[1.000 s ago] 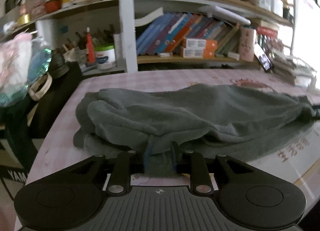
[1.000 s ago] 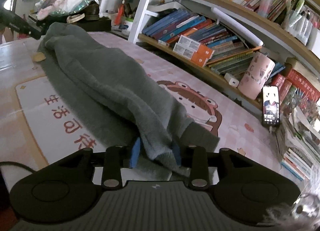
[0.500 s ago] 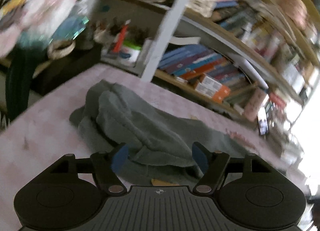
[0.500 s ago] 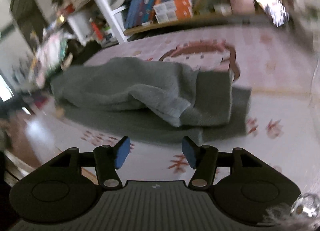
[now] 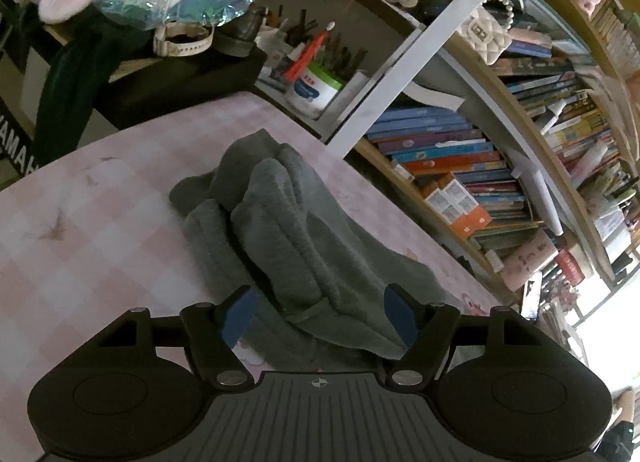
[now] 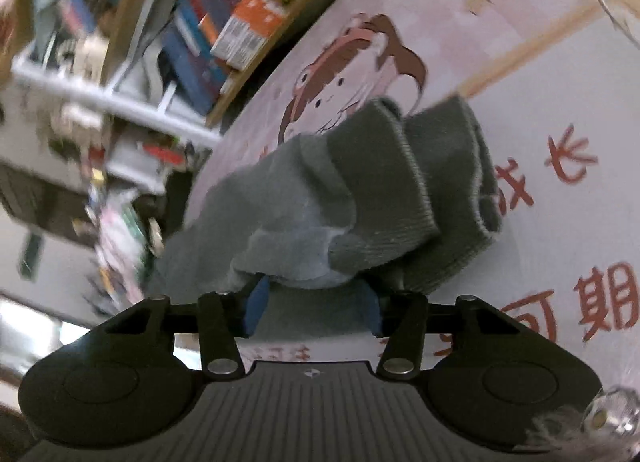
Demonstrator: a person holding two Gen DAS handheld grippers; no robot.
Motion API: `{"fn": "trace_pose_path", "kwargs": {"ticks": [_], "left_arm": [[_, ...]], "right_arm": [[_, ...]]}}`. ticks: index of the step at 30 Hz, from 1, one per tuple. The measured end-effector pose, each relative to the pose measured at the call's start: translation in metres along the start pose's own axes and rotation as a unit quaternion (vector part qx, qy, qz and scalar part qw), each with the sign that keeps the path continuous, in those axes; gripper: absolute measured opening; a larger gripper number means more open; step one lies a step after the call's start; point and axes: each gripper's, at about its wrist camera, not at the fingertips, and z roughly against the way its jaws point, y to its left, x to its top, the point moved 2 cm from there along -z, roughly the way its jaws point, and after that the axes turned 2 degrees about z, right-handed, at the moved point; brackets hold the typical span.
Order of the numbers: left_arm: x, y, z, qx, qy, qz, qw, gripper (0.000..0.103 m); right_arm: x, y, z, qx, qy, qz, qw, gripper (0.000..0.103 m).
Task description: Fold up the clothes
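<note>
**Grey fleece is lying lengthwise between my two grippers, and that's the whole game**

So the grey garment (image 5: 304, 246) is lying on the pink checked tablecloth (image 5: 92, 221), already bunched into a long roll-ish strip. Its long axis is running away from my left side toward my right, roughly parallel to the bookshelf (image 5: 472, 181) behind the table. I'm sitting at both ends of it, one gripper per end.

From my left gripper (image 5: 318, 318), the near end of the fabric is lying right in front and slightly below, with folds spilling between the fingers. Those jaws are standing wide apart and the blue pads (image 5: 240, 316) aren't pressing on anything, so nothing's gripped there. The rest of the strip is stretching off up and away from me.

My right gripper (image 6: 314, 312) is at the other end, where the ribbed cuffs (image 6: 404, 181) are stacked over the cartoon-print mat (image 6: 560, 101). Its jaws are closing right now, and a lip of the fleece is hanging down just over the gap between the pads. I can't tell whether they're actually pinching it yet; it looks like they aren't quite biting. This view is motion-blurred too, so take that with salt.

My read: the right end is the closer one to being grabbed, since the cloth's edge is already draping into those jaws. For the next fold I'm guessing both ends need catching, then one end is going across toward the other along that long axis.
</note>
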Motion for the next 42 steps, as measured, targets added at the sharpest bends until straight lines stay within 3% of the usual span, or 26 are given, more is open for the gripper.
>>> {"fn": "trace_pose_path", "kwargs": {"ticks": [3,6,9,11,13,16,17,19,21,24,26,27,31,35,42], "left_arm": [[-0.002,0.003,-0.006,0.003,0.005,0.007,1.0,0.073],[-0.004,0.003,-0.011,0.002,0.011,0.007,0.9999,0.073],[-0.004,0.001,-0.015,-0.001,0.012,0.003,0.9999,0.073],[-0.004,0.001,-0.017,-0.003,0.012,0.003,0.9999,0.073],[-0.004,0.001,-0.019,-0.004,0.011,0.004,0.9999,0.073],[-0.005,0.0,-0.021,-0.004,0.012,0.003,0.9999,0.073],[-0.004,0.0,-0.022,-0.004,0.012,0.003,0.9999,0.073],[-0.003,0.0,-0.023,-0.005,0.01,0.002,0.9999,0.073],[-0.002,0.0,-0.022,-0.009,0.008,0.001,0.9999,0.073],[-0.001,0.001,-0.022,-0.007,0.007,0.002,0.9999,0.073],[0.0,0.003,-0.023,-0.004,0.006,0.005,1.0,0.073],[0.0,0.004,-0.023,-0.002,0.006,0.006,1.0,0.073],[0.0,0.007,-0.023,-0.001,0.004,0.01,0.9999,0.073],[-0.001,0.006,-0.024,-0.001,0.006,0.008,0.9999,0.073],[0.0,0.009,-0.025,0.002,0.009,0.013,0.9999,0.073]], "right_arm": [[0.003,-0.005,-0.002,0.008,-0.005,-0.027,1.0,0.045],[0.005,-0.002,-0.005,-0.015,-0.004,-0.012,1.0,0.029],[0.007,0.004,-0.006,-0.03,-0.011,0.02,0.999,0.019],[0.006,0.017,-0.004,-0.041,-0.026,0.073,0.996,0.016],[0.001,0.042,0.005,-0.051,-0.062,0.164,0.983,0.015],[-0.009,0.081,0.029,-0.029,-0.142,0.296,0.944,0.014],[-0.013,0.09,0.038,-0.015,-0.166,0.327,0.93,0.014],[-0.013,0.094,0.045,-0.002,-0.182,0.343,0.921,0.014],[-0.008,0.084,0.041,-0.028,-0.161,0.323,0.932,0.014],[0.005,0.038,0.013,-0.112,-0.061,0.216,0.968,0.014],[0.007,0.008,0.002,-0.111,-0.026,0.152,0.982,0.014],[0.007,0.003,0.003,-0.097,-0.032,0.141,0.985,0.014],[0.007,0.008,0.001,-0.099,-0.035,0.155,0.982,0.02],[0.007,0.008,0.003,-0.082,-0.035,0.148,0.985,0.039],[0.012,0.011,0.001,-0.063,-0.04,0.121,0.99,0.042]]}}
